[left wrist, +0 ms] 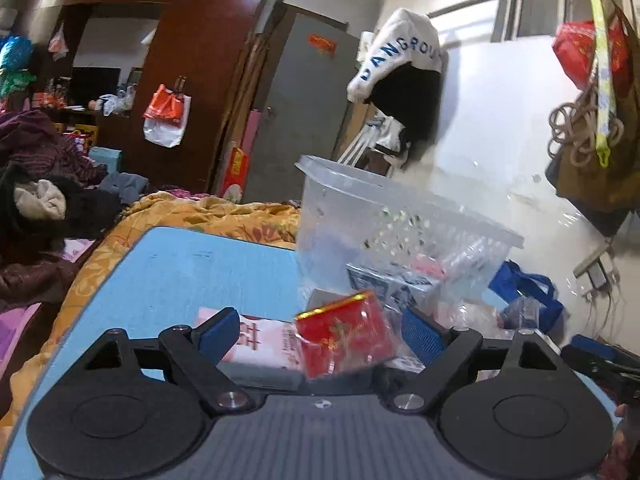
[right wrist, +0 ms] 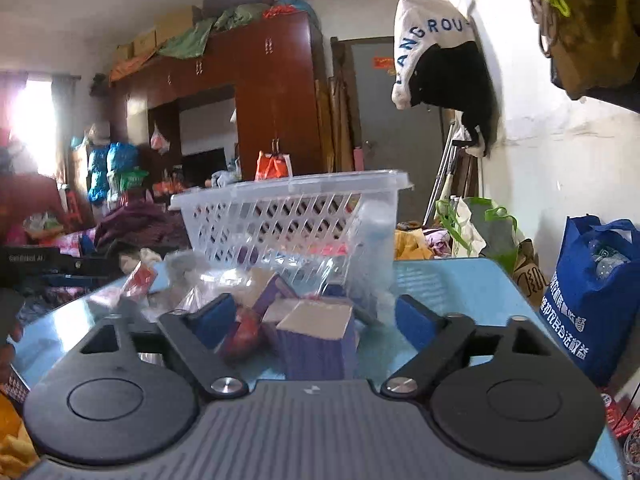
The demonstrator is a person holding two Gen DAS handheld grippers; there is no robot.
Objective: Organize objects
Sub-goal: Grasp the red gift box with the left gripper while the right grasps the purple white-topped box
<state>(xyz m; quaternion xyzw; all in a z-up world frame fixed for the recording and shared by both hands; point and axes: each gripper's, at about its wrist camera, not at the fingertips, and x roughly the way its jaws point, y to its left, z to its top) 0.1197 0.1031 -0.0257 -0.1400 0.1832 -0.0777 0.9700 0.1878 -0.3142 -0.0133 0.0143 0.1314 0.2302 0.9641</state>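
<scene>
In the left wrist view my left gripper (left wrist: 320,332) stands open low over the blue table (left wrist: 180,272). A red foil packet (left wrist: 346,334) lies tilted between its blue pads, close to the right one, with no pad pressing on it. A pink-and-white box (left wrist: 264,340) lies beside the packet. Behind them a clear plastic basket (left wrist: 400,196) holds several small packs. In the right wrist view my right gripper (right wrist: 316,320) is open around a purple box (right wrist: 320,340), apart from both pads. A red item (right wrist: 244,334) lies by the left pad. The basket (right wrist: 288,188) stands just beyond.
Clear wrappers and small packs litter the table (right wrist: 460,284) in front of the basket. A blue tote bag (right wrist: 592,300) stands off the table's right edge. An orange quilt (left wrist: 200,216) and piled clothes (left wrist: 48,184) lie to the left. Bags hang on the white wall (left wrist: 500,120).
</scene>
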